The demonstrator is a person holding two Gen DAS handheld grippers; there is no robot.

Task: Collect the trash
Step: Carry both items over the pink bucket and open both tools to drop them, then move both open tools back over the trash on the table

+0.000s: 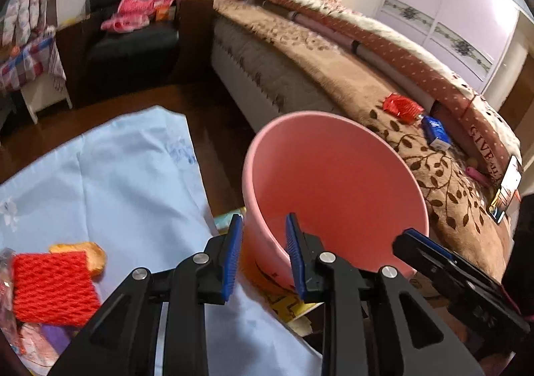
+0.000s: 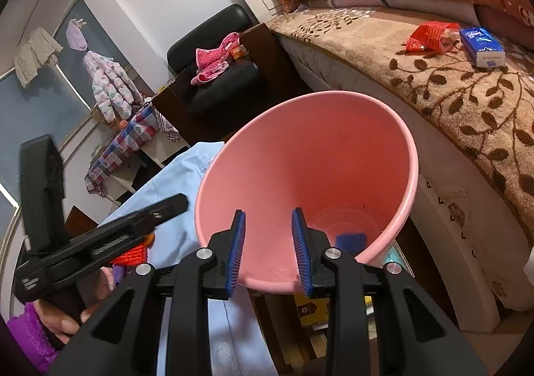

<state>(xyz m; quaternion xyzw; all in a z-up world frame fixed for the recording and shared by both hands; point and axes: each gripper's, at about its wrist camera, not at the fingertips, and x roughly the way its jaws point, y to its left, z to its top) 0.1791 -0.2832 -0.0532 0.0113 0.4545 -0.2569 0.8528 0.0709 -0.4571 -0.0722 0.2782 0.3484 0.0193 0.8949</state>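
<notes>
A pink bucket (image 1: 333, 175) stands between the light-blue cloth (image 1: 126, 182) and the bed. My left gripper (image 1: 265, 252) is open at its near left rim, with only the bucket's wall showing in the gap. In the right wrist view my right gripper (image 2: 270, 249) is open too, pointing over the near rim into the bucket (image 2: 310, 159), nothing pressed between the pads. A small blue piece (image 2: 350, 240) lies on the bucket's bottom. A red foam net (image 1: 53, 289) and an orange scrap (image 1: 90, 252) lie on the cloth. A red wrapper (image 2: 430, 35) and a blue tissue pack (image 2: 482, 45) rest on the bed.
The bed with a brown leaf-pattern blanket (image 1: 450, 195) runs along the right. A black armchair (image 1: 133, 42) holding pink clothes stands at the back, a small table with a checked cloth (image 1: 30, 65) at far left. A yellow box (image 2: 310, 309) sits under the bucket. A purple sleeve (image 2: 26, 336) holds the left gripper.
</notes>
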